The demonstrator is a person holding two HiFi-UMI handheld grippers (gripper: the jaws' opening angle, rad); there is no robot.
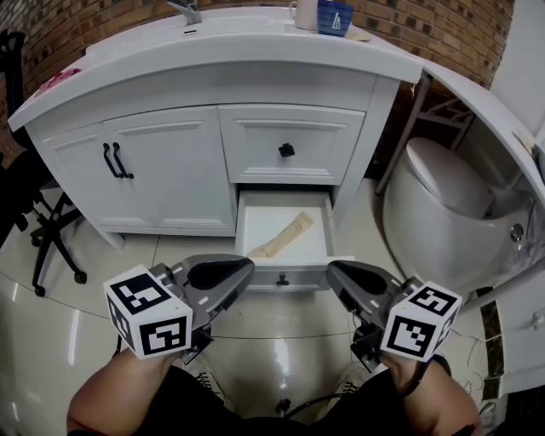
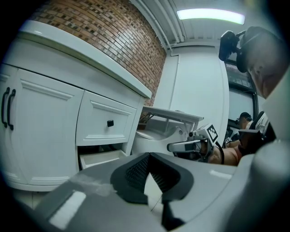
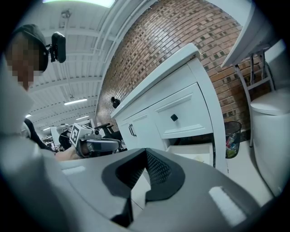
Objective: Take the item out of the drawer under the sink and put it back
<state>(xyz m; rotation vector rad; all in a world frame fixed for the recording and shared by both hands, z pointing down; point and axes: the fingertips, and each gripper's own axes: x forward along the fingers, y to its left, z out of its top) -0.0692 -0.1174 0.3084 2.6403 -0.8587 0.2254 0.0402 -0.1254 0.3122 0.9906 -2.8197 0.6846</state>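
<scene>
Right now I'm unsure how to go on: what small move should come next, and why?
Probably open the left hand-held gripper and lower it toward the beige item. The bottom drawer stands open with the item lying inside, while that gripper and the right hand-held gripper sit in front of it, shut and empty.

Mock bathroom set up inside a lab or workshop hall. Bathroom cues: white panelled vanity cabinet (image 1: 170,162) with white basin top and chrome tap (image 1: 189,10), white ceramic toilet (image 1: 443,204), red brick wall (image 1: 111,30), glossy pale floor tiles (image 1: 51,341). Hall cues: black wheeled office chair (image 1: 47,230), long ceiling strip light (image 2: 210,16).
</scene>
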